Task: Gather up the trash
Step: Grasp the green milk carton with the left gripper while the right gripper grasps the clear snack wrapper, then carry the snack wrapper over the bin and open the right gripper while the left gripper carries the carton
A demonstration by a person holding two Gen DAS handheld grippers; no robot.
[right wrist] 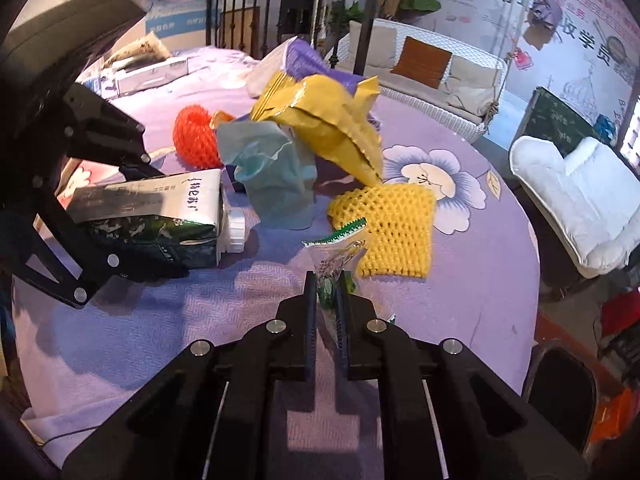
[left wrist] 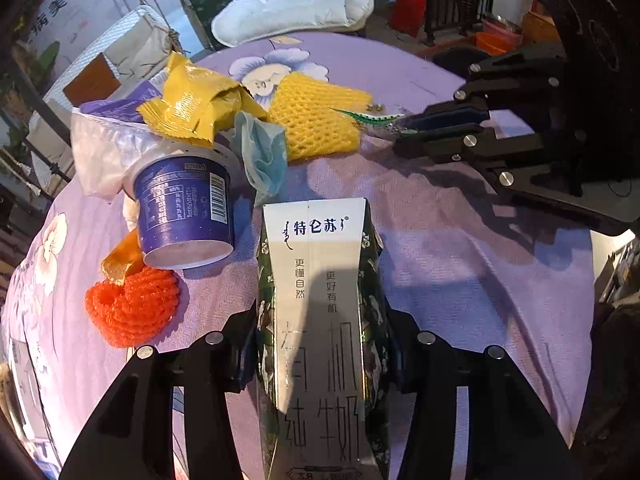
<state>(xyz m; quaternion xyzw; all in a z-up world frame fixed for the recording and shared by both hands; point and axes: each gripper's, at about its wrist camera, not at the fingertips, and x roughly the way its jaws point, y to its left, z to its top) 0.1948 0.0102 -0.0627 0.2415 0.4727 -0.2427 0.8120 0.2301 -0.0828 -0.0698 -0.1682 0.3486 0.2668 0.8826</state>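
Carton lies flat on purple cloth, clamped across its sides by your left gripper. Your right gripper pinches clear green-edged wrapper, just beside yellow net. Behind carton: tipped cup, yellow bag, blue tissue, orange net.

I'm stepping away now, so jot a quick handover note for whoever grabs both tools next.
Left tool: shut on the milk carton.
Right tool: shut on the green-edged clear wrapper.
On the purple tablecloth: yellow foam net, orange foam net, yellow wrapper, blue tissue, tipped yogurt cup.
Done: two pieces gripped.
Left: bin them; no bin is in view. Then collect the rest.
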